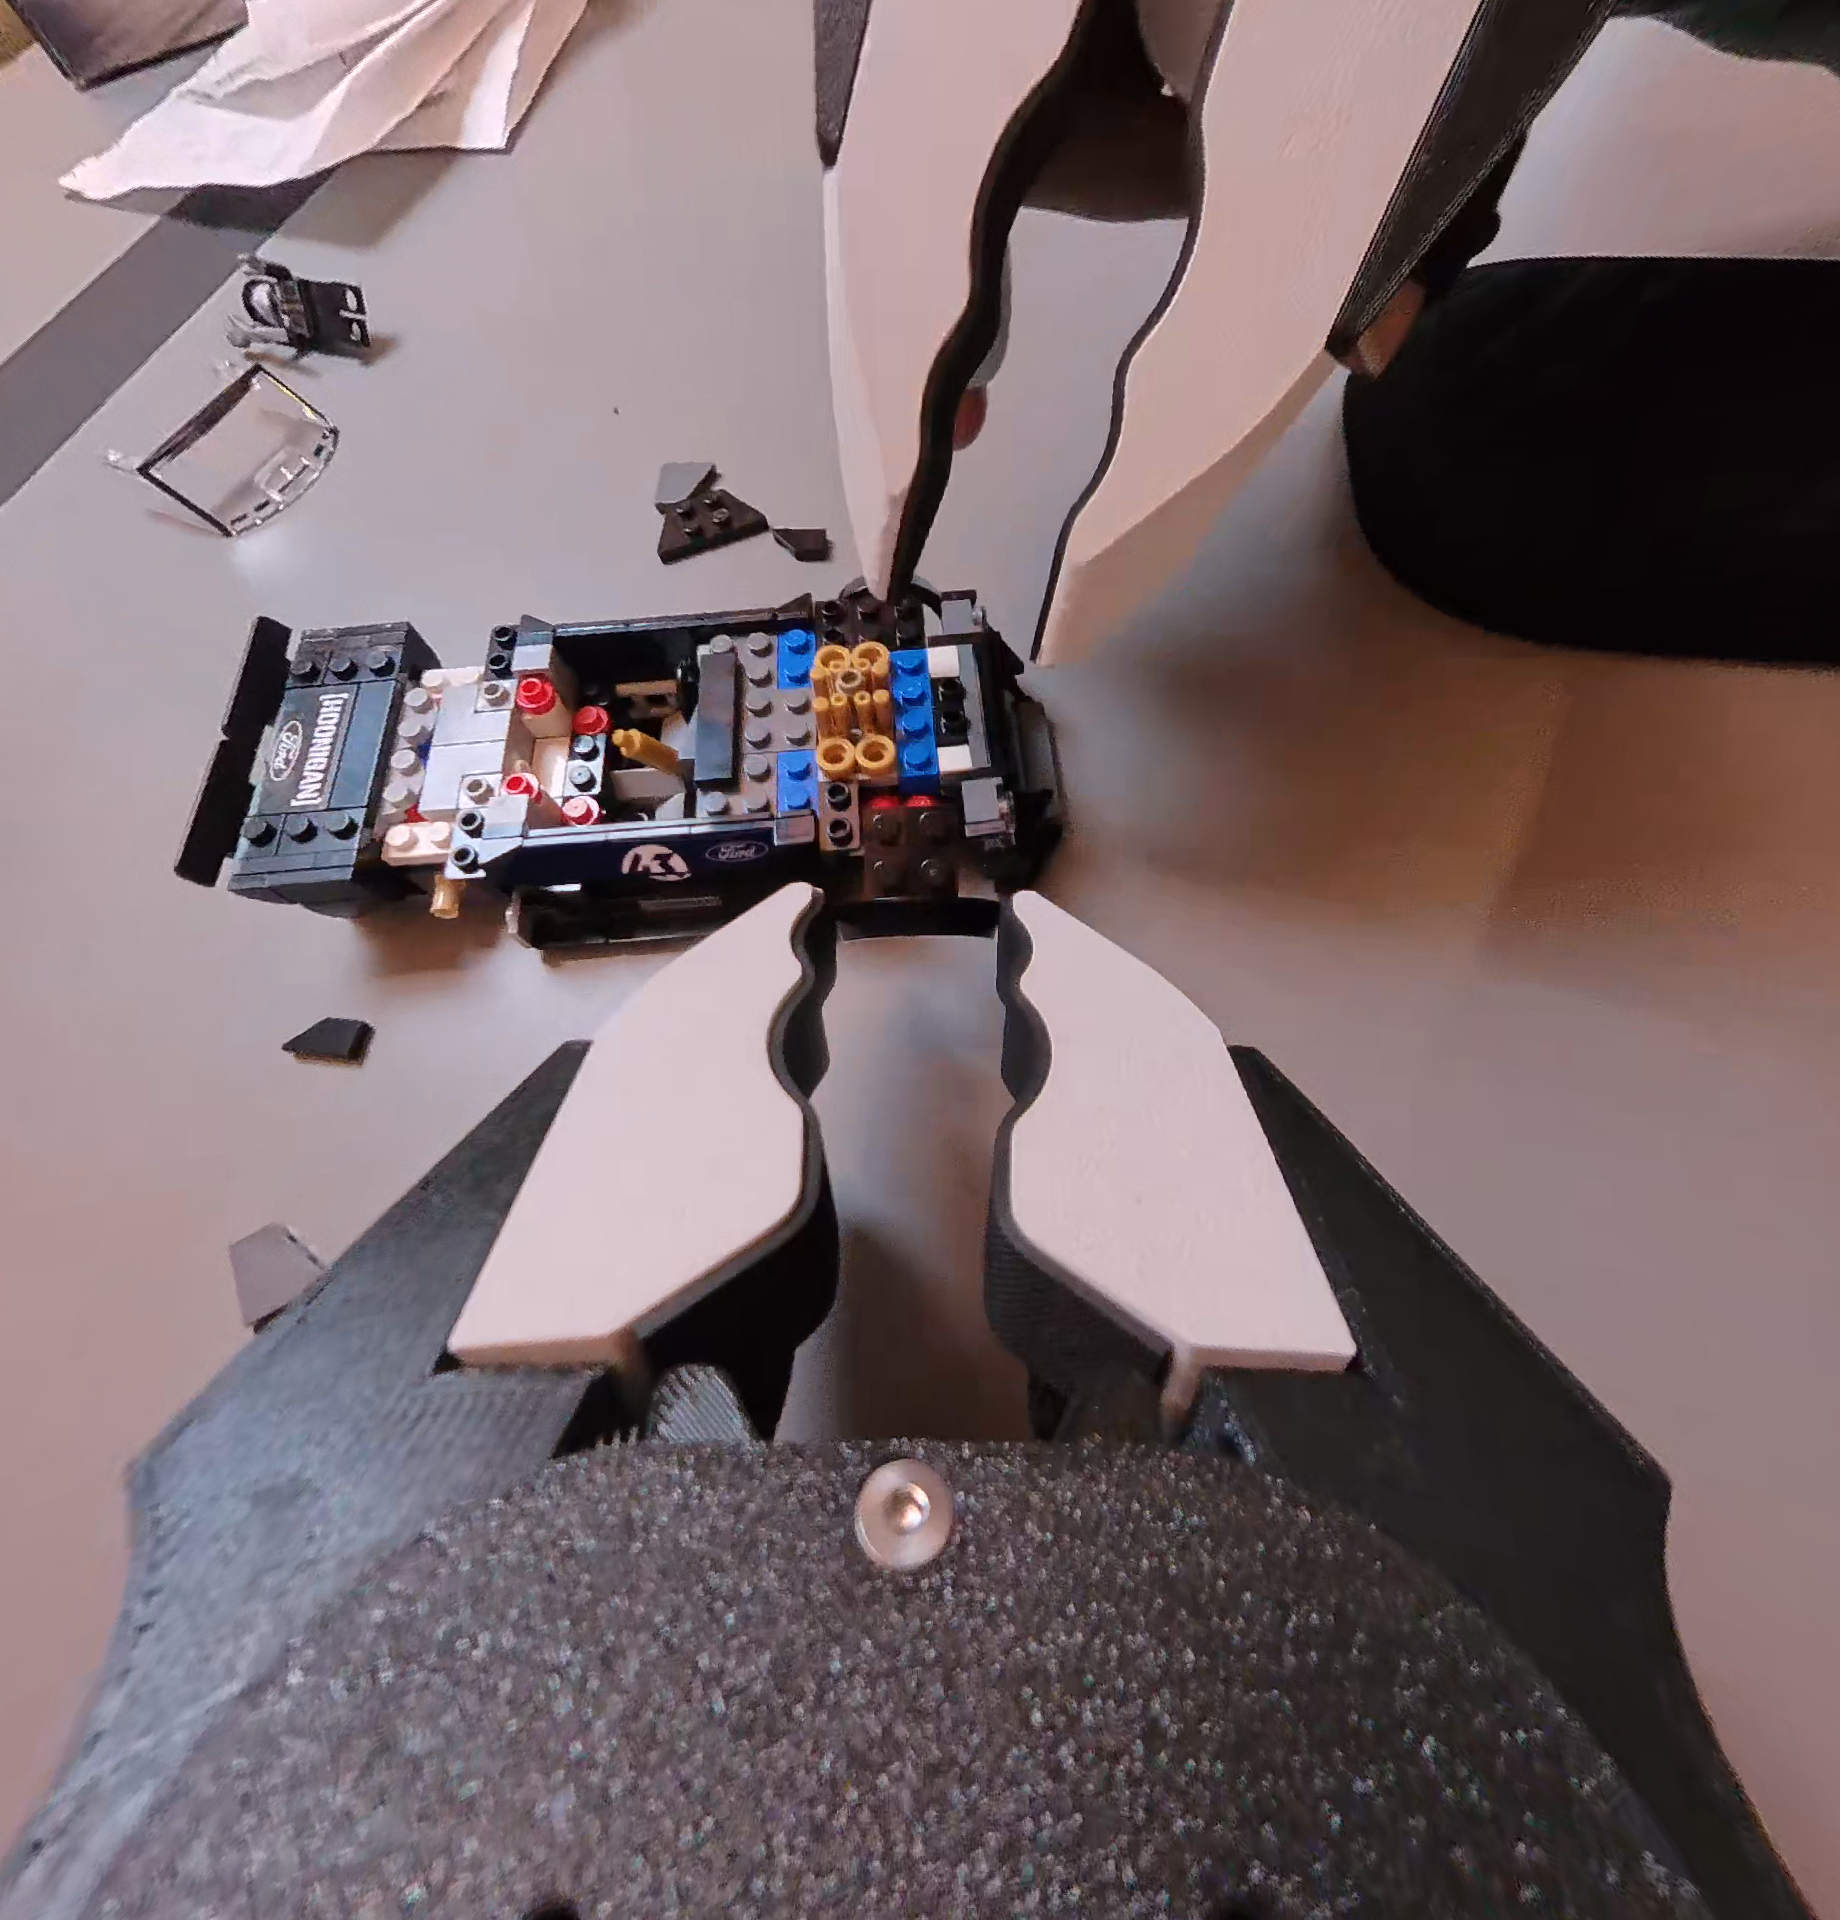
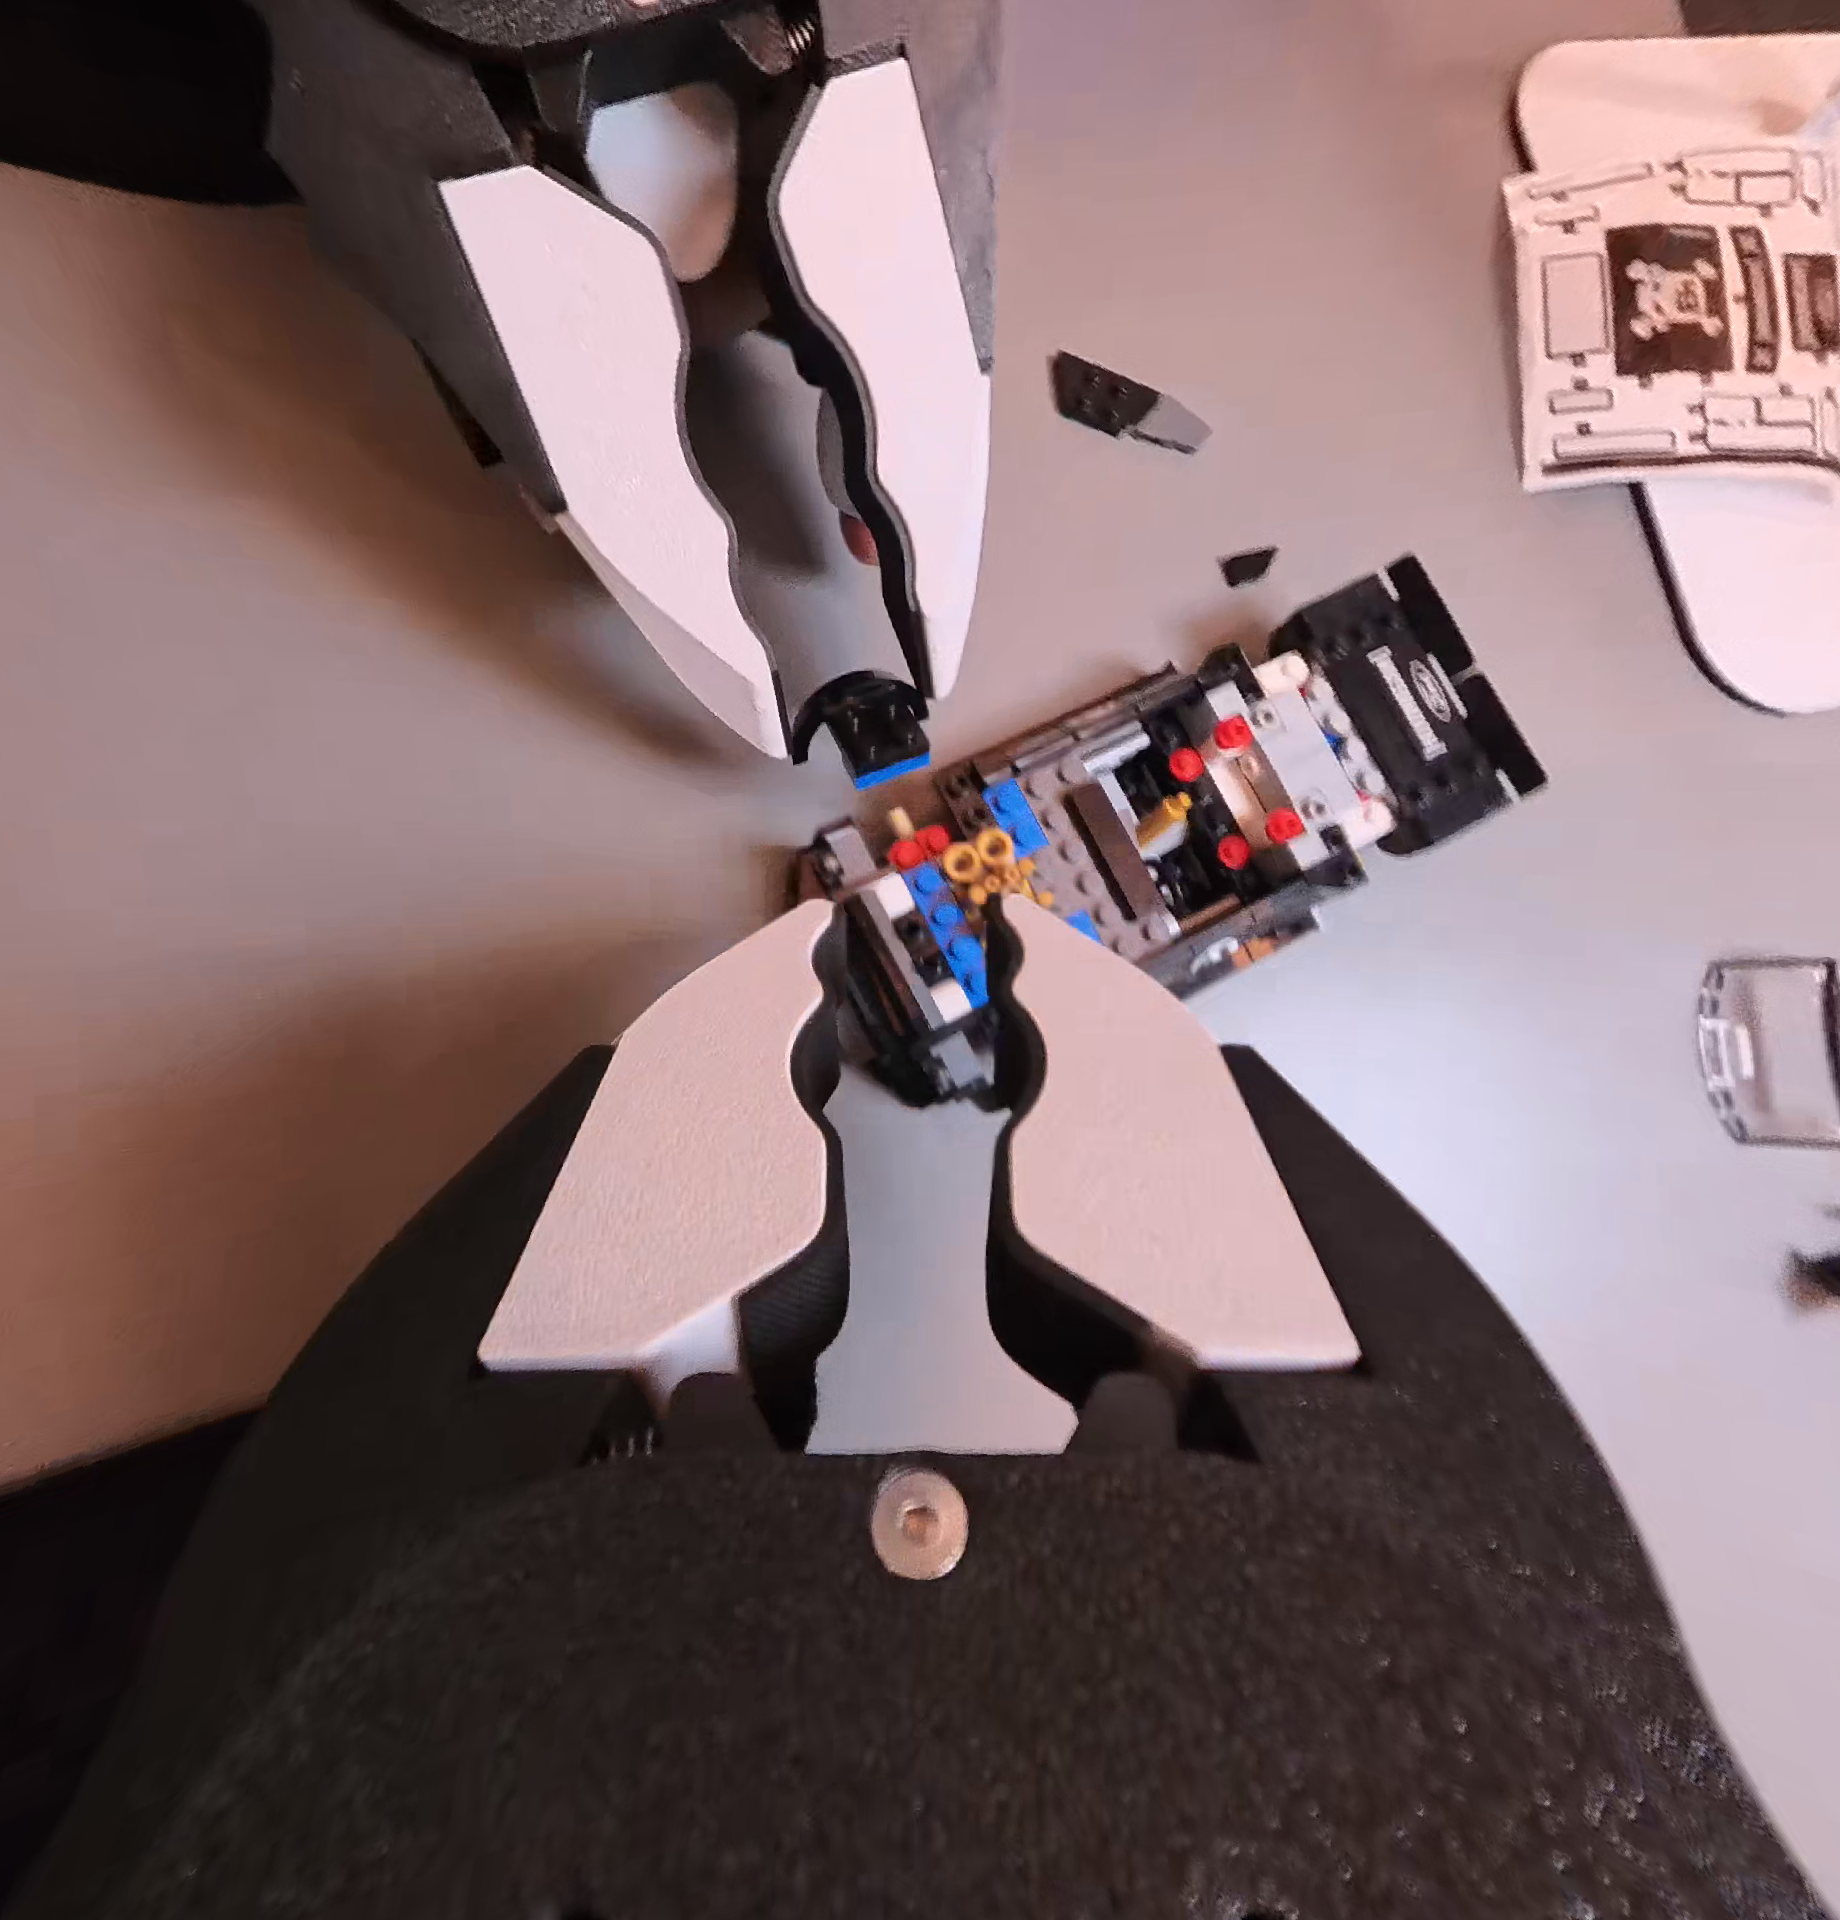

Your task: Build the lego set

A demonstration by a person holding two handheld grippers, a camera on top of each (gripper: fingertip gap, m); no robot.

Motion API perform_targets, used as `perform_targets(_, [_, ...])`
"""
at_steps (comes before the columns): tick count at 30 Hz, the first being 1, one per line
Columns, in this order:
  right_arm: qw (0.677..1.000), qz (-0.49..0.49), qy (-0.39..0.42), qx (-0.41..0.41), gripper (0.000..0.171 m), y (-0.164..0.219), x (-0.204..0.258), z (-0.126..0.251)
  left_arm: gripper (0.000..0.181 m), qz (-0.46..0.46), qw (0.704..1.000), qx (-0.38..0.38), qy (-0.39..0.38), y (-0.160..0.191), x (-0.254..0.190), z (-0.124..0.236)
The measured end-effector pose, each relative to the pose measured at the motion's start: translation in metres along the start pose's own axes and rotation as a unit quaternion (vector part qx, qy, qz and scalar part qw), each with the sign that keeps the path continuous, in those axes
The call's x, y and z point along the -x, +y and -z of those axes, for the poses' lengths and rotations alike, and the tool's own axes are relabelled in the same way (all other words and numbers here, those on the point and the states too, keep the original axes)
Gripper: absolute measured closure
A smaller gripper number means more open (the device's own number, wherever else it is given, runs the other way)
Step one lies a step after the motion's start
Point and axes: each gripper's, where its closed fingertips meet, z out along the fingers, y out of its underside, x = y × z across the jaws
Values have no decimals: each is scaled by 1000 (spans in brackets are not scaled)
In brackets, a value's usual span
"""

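Partly built lego car (image 1: 625, 748) lying lengthwise on the grey table (image 1: 1415, 935), its spoiler end to the left and its gold engine block (image 1: 854, 717) towards the right in the left wrist view. The left gripper (image 1: 911, 914) meets the car's near side at the front; the right wrist view shows what this view hides – its fingers clamped on a black wheel-arch piece (image 2: 864, 722) with a blue plate beneath, held just beside the car's body. The right gripper (image 2: 916, 914) comes in from the far side, its fingers set either side of the car's front end and closed against it, the tips touching the bodywork in the left wrist view. Loose parts lie around the car: a black wedge plate (image 1: 713, 514) just beyond it, a clear windscreen piece (image 1: 230, 457) farther left, and a small black tile (image 1: 329, 1039) on the near side. Only the right wrist view shows the sticker sheet (image 2: 1674, 322) – the left wrist view instead shows white paper (image 1: 355, 94) at the far left edge.
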Motion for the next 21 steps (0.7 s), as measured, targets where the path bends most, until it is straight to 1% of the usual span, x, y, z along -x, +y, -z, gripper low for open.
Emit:
perform_targets(4, [1000, -24, 5, -18, 147, 9, -3, 4, 151, -2, 1000, 28, -4, 0, 2, -8])
perform_targets(12, [998, -31, 16, -45, 166, 1, -4, -1, 151, -36, 996, 79, -23, 1, -1, -13])
perform_targets(17, [999, -20, 27, -36, 168, 1, -11, -10, 151, -29, 994, 102, -26, 1, 1, -15])
perform_targets(21, [998, -19, 44, -34, 168, 3, -18, -9, 151, -20, 993, 113, -23, 2, 0, -17])
